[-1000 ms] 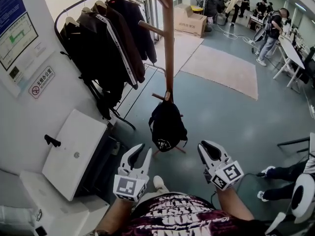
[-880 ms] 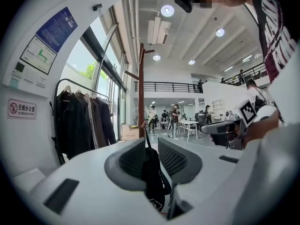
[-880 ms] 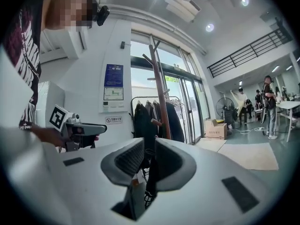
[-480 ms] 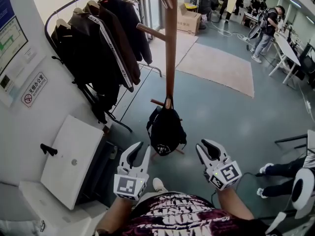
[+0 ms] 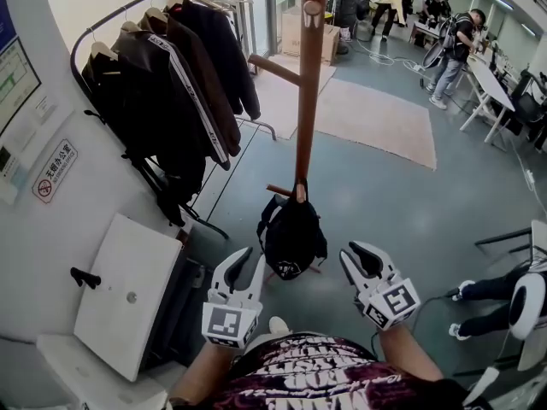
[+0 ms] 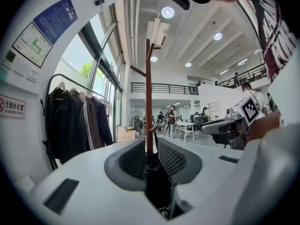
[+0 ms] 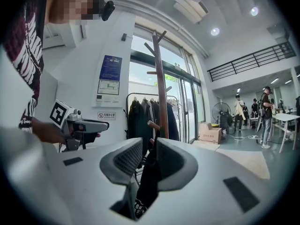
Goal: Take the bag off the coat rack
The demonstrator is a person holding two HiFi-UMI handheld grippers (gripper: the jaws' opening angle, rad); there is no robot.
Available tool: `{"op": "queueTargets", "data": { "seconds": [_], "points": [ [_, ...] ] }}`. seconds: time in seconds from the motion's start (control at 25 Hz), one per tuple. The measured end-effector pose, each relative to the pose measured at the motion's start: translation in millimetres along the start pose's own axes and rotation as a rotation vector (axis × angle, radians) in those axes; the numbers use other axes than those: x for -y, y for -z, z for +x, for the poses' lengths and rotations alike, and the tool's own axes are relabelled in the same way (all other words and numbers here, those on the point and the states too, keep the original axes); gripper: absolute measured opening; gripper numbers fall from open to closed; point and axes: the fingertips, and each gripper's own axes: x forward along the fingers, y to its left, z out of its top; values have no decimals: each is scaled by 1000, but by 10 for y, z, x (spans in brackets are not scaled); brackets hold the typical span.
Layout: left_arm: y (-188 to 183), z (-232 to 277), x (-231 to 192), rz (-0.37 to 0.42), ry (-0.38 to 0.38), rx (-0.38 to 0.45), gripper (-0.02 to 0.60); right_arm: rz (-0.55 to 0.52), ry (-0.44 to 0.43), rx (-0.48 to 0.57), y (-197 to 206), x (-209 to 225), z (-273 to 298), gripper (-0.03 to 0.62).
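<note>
A black bag (image 5: 292,237) is hung by its top loop from a low peg of the wooden coat rack (image 5: 308,92), close to the foot of the pole, and its body is seen just above the floor (image 5: 385,203). The higher pegs of the rack are left bare.

The left hand-held gripper (image 5: 252,257) is held low, near the person's body, and is pointed at the bag from the near left side. Its jaws are kept a narrow way apart, and nothing is gripped between them. In the left gripper view the pole (image 6: 148,93) and the dark bag (image 6: 157,182) are seen through the gap, well apart from the hand-held gripper (image 6: 152,149).

The right hand-held gripper (image 5: 357,259) is held at the same height on the near right side of the bag. Its jaws are spread wide and nothing is pressed by them. In the right gripper view the bag (image 7: 149,177) and the rack (image 7: 159,83) are framed between the jaws of the hand-held gripper (image 7: 149,153), but are not touched.

Dark jackets (image 5: 162,84) are hung on a metal rail to the left of the rack, against the wall. A pale rug (image 5: 376,118) is laid on the floor beyond the rack.
</note>
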Motion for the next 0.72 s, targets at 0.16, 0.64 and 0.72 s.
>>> {"op": "queueTargets", "data": {
  "seconds": [0.16,0.64,0.72],
  "points": [
    [-14,61,-117,-4,24,20,74,-6,30,17,-56,-9,47,101],
    [81,225,-39,-29,85,6,74,26,111,-35,143,73,-150,102],
    [93,236,-69,-31,80,4,74,29,107,-34,149,93,-101,103]
  ]
}}
